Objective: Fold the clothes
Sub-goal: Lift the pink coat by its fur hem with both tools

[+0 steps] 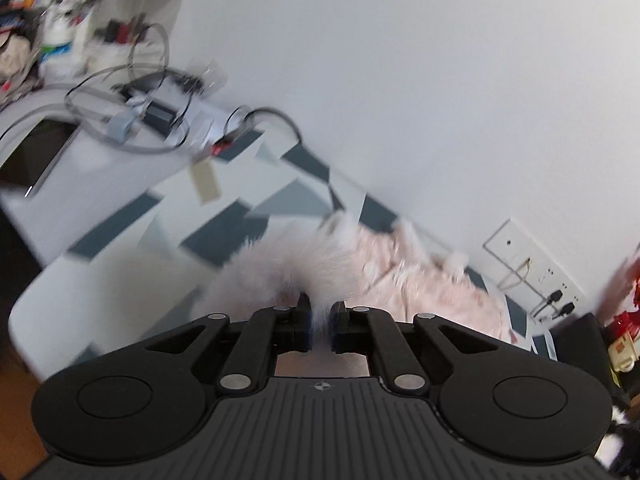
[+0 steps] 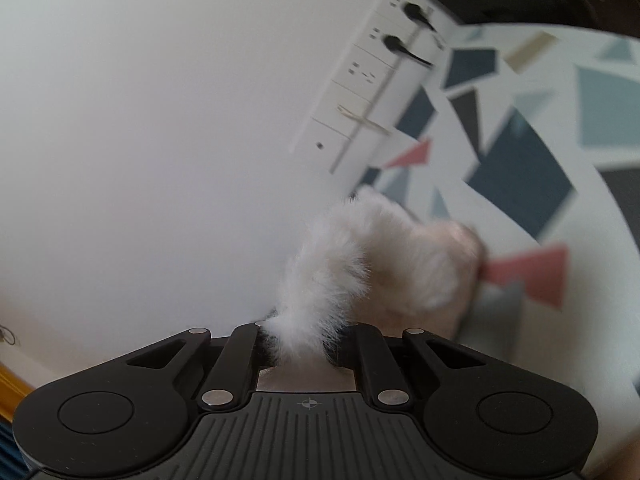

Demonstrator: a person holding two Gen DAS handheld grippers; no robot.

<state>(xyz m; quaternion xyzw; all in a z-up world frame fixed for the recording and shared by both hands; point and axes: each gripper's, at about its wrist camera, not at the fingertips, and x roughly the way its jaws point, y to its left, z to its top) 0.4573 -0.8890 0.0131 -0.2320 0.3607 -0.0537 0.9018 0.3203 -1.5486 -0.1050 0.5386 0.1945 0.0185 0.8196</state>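
A pale pink garment (image 1: pixel 420 284) with white fluffy fur trim lies on the patterned table (image 1: pixel 168 216) against the wall. My left gripper (image 1: pixel 320 326) is shut on the garment's fluffy edge, with fur bulging between the two fingers. In the right wrist view the same pink garment (image 2: pixel 424 264) hangs lifted off the table, and its white fur trim (image 2: pixel 320 280) runs down into my right gripper (image 2: pixel 300 344), which is shut on it. Both views are motion-blurred.
The table (image 2: pixel 532 176) has a white top with blue, grey and pink geometric shapes. Cables and clutter (image 1: pixel 132 120) sit at its far left end. A wall socket panel (image 2: pixel 372 76) with two plugs is behind; a black chair (image 1: pixel 580 344) stands at right.
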